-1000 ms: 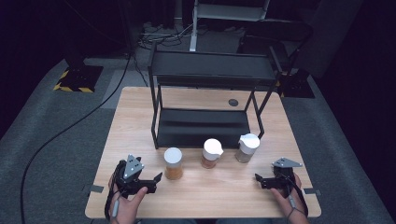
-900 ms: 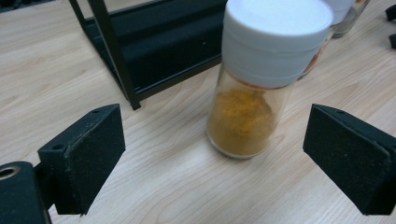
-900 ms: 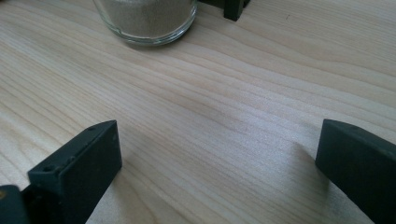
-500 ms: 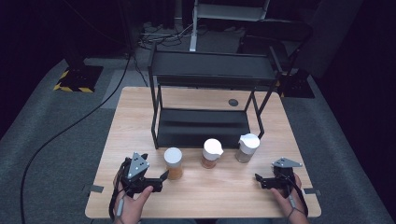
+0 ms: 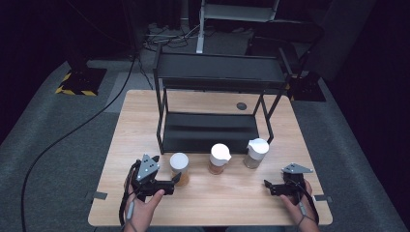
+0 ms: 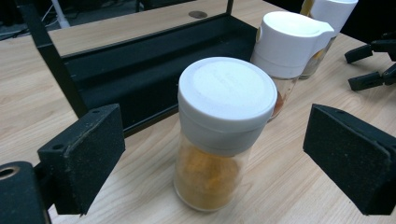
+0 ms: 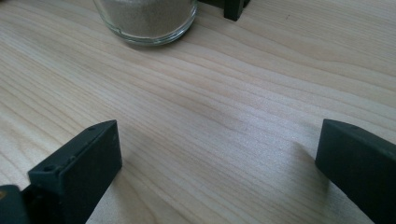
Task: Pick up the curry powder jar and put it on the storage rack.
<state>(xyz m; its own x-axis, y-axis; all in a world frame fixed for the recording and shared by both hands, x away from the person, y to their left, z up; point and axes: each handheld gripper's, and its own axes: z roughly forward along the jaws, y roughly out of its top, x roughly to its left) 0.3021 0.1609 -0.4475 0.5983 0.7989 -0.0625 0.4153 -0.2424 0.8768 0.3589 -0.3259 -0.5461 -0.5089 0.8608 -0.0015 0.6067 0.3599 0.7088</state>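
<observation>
two handheld grippers work the near edge of a pale wooden table (image 5: 125,116). at the person's left, the left gripper (image 5: 173,180) has its black jaws spread wide on either side of a jar of orange powder (image 5: 179,168), its pads (image 6: 81,163) standing clear of the glass in the left gripper view. the white-lidded jar stands upright on the table, just in front of the rack's lower shelf and leftmost in a row of three. at the person's right, the right gripper (image 5: 269,186) rests near the table's front corner, its jaws likewise spread with bare wood between them; the glass base of a jar of pale powder (image 7: 145,18) sits beyond them in the right gripper view. past the first jar stands a middle jar (image 5: 219,158) with a flip-top white cap and reddish contents, then the jar of pale powder at the right end. behind the row, a black two-tier rack (image 5: 217,72) sits on the table, both shelves bare. a dark round disc (image 5: 241,106) lies on the wood beneath its top shelf.
</observation>
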